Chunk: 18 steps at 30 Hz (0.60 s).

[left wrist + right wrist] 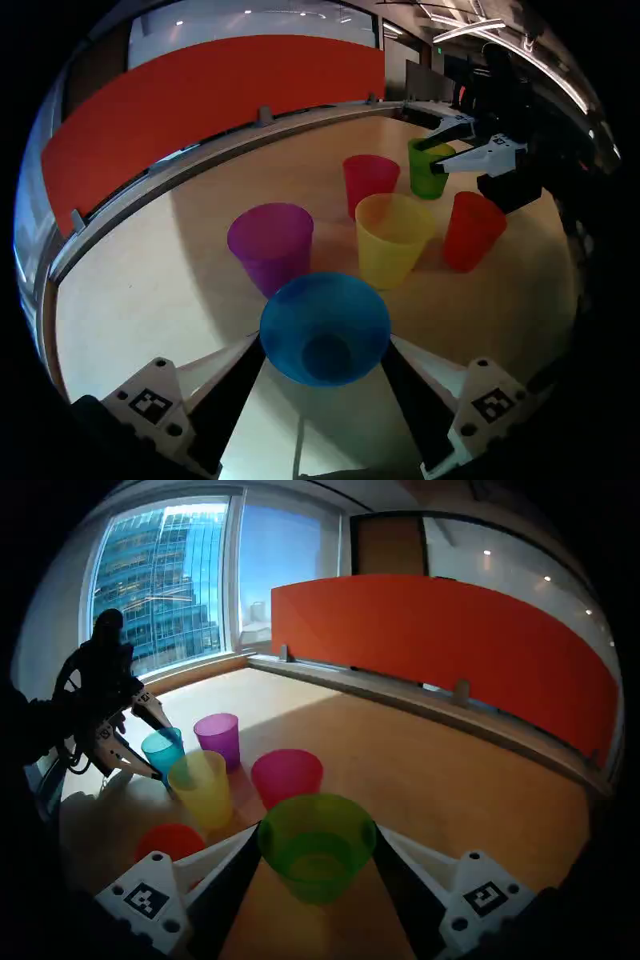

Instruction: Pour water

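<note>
The left claw (326,340) pinches a blue cup (326,328) by its sides, one finger on each flank, and the left gripper view looks down into its open mouth. Beyond it on the pale wooden surface (144,288) stand a purple cup (270,244) to the left and a yellow cup (394,238) to the right, close together. A pink cup (370,182) sits behind the yellow one and a red cup (474,230) is to its right.

In the right gripper view the right claw (317,832) is closed on a green cup (317,844), both fingers pressing its walls. The cup is upright with its rim towards the camera. I cannot tell whether either held cup has water in it.

From the left gripper view, the green cup is at the far right of the group. An orange partition (216,104) runs along the far edge of the surface, and tall windows (160,584) show city buildings.
</note>
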Tool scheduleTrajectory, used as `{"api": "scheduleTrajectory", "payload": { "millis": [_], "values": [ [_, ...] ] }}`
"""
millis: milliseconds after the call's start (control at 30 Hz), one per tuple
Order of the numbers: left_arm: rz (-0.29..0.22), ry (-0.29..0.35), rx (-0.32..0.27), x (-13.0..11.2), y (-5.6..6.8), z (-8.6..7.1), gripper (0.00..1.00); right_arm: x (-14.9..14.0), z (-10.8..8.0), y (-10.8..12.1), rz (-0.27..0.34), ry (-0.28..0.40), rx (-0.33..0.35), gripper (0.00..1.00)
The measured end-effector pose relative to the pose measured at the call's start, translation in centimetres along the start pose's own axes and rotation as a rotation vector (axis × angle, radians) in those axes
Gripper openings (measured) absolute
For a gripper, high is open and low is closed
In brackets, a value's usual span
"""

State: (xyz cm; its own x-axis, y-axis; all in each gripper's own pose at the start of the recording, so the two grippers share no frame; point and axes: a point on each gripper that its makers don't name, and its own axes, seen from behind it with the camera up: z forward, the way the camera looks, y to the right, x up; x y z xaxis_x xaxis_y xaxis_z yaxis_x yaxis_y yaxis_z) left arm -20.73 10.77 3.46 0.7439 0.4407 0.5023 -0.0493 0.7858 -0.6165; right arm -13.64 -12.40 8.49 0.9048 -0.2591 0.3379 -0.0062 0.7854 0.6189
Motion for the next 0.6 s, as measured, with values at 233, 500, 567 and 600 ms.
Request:
{"api": "scheduleTrajectory", "payload": {
  "millis": [233, 500, 567, 600],
  "values": [
    [-0.021, 0.013, -0.004, -0.3, 0.3, -0.9, 0.97, -1.2, 0.2, 0.5, 0.004, -0.020, -0.015, 0.93],
    [-0.052, 0.039, -0.002, -0.5, 0.8, -2.1, 0.97, -2.1, 0.2, 0.7, 0.007, -0.030, -0.025, 0.93],
    [-0.059, 0.045, 0.005, -0.5, 0.7, -2.4, 0.97, -2.3, 0.2, 0.7, 0.005, -0.032, -0.028, 0.93],
    [-0.063, 0.048, 0.007, -0.5, 0.7, -2.6, 0.97, -2.4, 0.2, 0.7, 0.005, -0.032, -0.029, 0.93]
  ]
}}
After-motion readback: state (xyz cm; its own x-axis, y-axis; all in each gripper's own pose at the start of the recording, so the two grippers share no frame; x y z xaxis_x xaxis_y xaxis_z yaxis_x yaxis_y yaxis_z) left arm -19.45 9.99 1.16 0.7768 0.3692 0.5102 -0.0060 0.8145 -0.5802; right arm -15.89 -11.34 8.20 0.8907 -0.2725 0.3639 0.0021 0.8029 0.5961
